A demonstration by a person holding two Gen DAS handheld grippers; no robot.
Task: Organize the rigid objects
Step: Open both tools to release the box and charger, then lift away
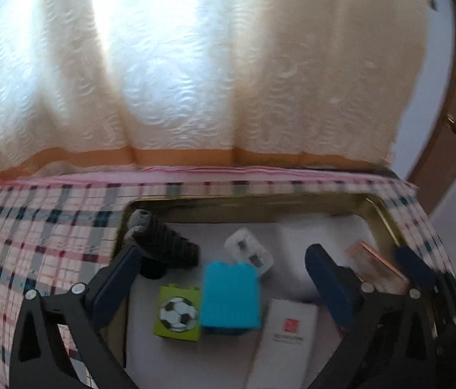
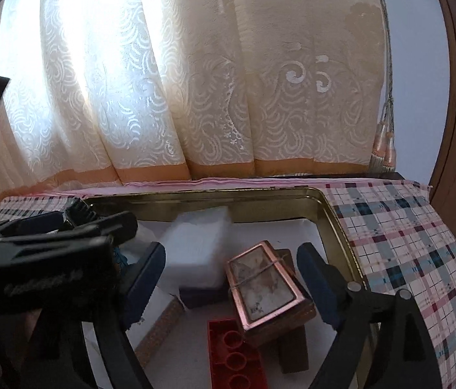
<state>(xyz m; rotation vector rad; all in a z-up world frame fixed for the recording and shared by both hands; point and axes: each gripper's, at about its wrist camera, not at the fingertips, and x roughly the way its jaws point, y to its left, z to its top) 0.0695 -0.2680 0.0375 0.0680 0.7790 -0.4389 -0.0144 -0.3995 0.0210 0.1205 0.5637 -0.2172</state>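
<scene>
Both your grippers hang wide open over the tin, gripping nothing. The copper box lies between the right gripper fingers, long axis running away from you. The left gripper frames the blue block.

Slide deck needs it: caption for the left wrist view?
Left tongs open above a gold tray holding a turquoise block, football block and white box.

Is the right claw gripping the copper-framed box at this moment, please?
No, the right claw stands open around the copper-framed box, its pads clear of the sides.
</scene>
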